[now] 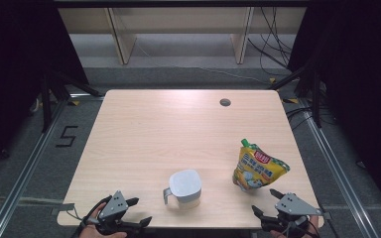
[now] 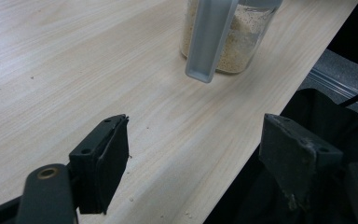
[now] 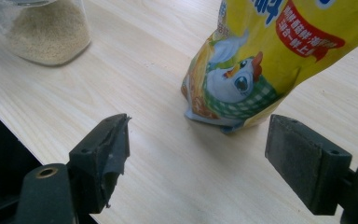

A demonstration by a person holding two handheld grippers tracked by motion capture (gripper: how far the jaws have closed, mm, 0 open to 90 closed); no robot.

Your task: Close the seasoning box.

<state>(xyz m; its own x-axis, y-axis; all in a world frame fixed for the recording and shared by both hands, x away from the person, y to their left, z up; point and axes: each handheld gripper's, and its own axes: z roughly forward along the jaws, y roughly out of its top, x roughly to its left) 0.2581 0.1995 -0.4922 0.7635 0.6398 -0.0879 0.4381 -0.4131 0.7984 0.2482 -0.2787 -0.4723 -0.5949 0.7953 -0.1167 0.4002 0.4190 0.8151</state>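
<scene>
In the high view, the left tongs (image 1: pixel 138 210) sat at the lower left edge of the desk (image 1: pixel 144 134), jaws spread and empty, and the right tongs (image 1: pixel 265 201) at the lower right, equally wide and holding nothing. The lidded jar (image 1: pixel 185 188) stood low in the frame just right of the left tongs; the yellow pouch (image 1: pixel 257 166) stood upright right of it, just above the right tongs. In the left gripper view, the jar (image 2: pixel 228 37), with pale grains inside and its grey handle, occupied the top centre, beyond the open jaws. In the right gripper view, the pouch (image 3: pixel 270 60) filled the upper right, untouched, and the jar (image 3: pixel 46 30) the upper left. Judging by this, nothing was grasped yet; picking up and any pouring remained.
</scene>
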